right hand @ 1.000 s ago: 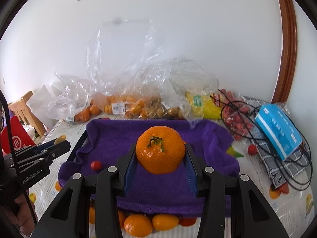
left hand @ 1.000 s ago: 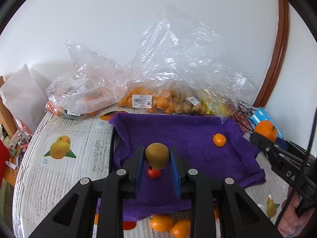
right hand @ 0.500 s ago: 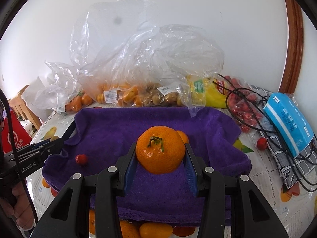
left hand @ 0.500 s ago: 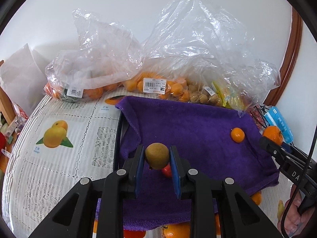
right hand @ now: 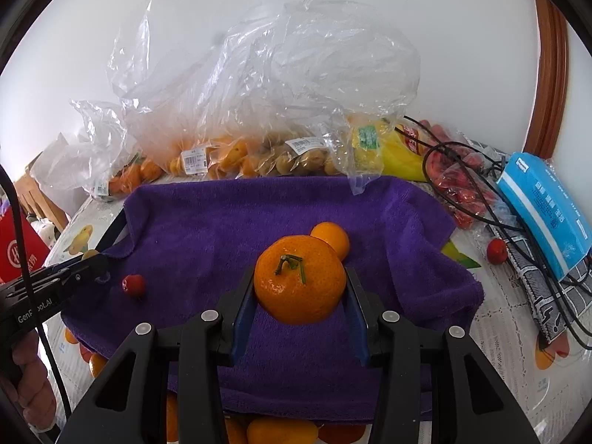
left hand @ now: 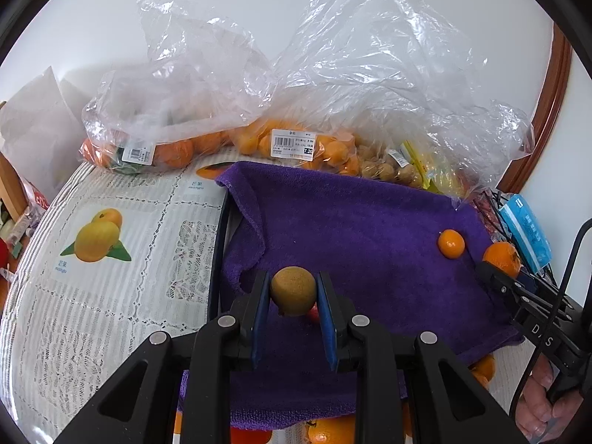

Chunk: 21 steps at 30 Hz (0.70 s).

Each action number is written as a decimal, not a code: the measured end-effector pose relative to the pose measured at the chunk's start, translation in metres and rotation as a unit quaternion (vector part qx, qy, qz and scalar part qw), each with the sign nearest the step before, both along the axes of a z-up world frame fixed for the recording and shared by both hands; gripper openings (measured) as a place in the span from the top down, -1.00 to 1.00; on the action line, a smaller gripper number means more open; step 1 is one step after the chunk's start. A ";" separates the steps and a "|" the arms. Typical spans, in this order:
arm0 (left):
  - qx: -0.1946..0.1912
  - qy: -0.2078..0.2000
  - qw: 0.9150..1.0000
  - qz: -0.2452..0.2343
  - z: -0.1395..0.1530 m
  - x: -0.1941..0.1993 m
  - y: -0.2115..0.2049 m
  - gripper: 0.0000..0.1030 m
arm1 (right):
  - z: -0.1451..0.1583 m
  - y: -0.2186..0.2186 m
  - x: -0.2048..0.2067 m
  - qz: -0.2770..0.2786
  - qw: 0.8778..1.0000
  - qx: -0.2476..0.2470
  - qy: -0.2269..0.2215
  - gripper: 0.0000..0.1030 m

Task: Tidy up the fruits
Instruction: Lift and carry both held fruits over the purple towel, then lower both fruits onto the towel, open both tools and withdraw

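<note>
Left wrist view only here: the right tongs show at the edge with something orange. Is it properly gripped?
Observer: Yes, the right tongs are shut on a mandarin, a pad on each side, stem facing the camera.
Operator: The brown fruit hides something red behind it.
Observer: A small red fruit lies on the purple towel, near the tip of the left tongs.
Operator: Any strays off the towel?
Observer: A second red fruit sits on the tablecloth beside the blue pack.
</note>
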<state>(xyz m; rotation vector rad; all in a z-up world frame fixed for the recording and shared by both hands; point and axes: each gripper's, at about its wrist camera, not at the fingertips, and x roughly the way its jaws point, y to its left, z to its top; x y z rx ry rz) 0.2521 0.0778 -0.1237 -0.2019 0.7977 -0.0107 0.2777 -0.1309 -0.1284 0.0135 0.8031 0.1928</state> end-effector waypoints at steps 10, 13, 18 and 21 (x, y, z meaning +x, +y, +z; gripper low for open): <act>-0.005 0.019 1.000 0.008 -0.007 0.004 0.003 0.53 | -0.015 0.005 0.006 0.004 1.000 -0.011 0.021 0.14; -0.003 0.022 1.000 0.007 -0.008 0.005 0.001 0.53 | -0.017 0.006 0.006 0.005 1.000 -0.012 0.025 0.14; -0.001 0.027 1.000 0.004 -0.009 0.005 -0.002 0.53 | -0.020 0.007 0.006 0.006 0.999 -0.017 0.032 0.14; 0.000 0.027 1.000 -0.001 -0.010 0.005 -0.004 0.53 | -0.022 0.007 0.008 0.006 0.999 -0.020 0.036 0.14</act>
